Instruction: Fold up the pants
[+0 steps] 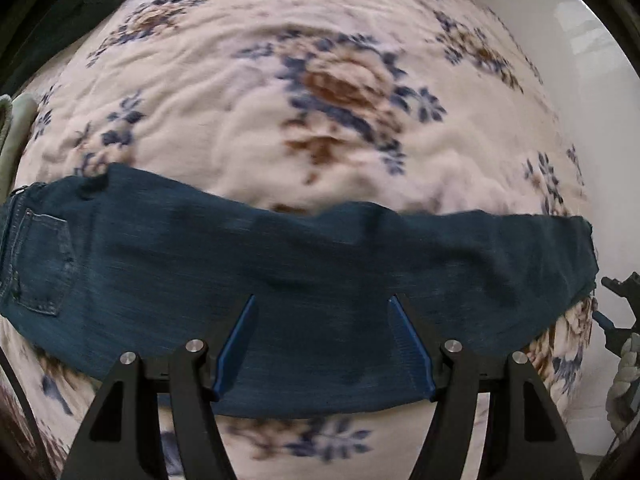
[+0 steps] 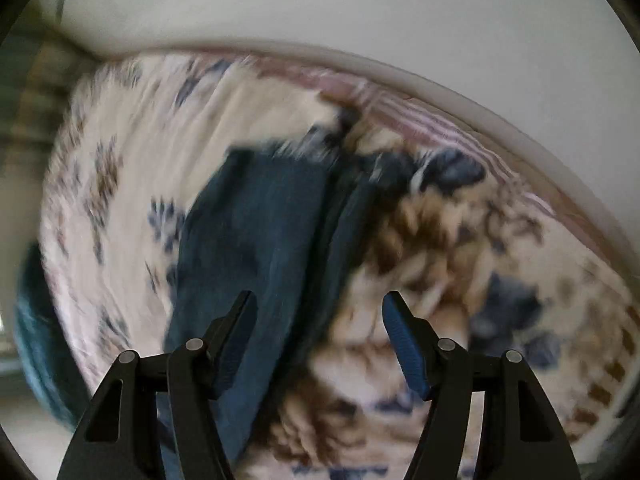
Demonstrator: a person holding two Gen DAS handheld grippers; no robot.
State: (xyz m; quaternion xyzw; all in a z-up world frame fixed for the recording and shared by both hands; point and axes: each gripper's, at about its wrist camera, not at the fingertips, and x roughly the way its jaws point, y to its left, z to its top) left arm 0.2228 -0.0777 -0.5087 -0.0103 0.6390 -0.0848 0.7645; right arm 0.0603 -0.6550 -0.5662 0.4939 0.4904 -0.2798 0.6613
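Dark blue pants (image 1: 304, 264) are lying in a band across the floral bedspread (image 1: 320, 92), passing beneath the parted, empty left gripper (image 1: 322, 304), while the right gripper (image 2: 318, 304) is hovering open above one end.

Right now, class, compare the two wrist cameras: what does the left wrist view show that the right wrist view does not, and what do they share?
Only the left wrist view shows the jeans stretched full length, their back pocket at the left end, and the other gripper at the right edge.

Only the right wrist view shows the striped bed edge against the wall, with the jeans' end seen lengthwise.

Both show the floral blanket, the jeans, and open blue-padded fingers holding nothing.
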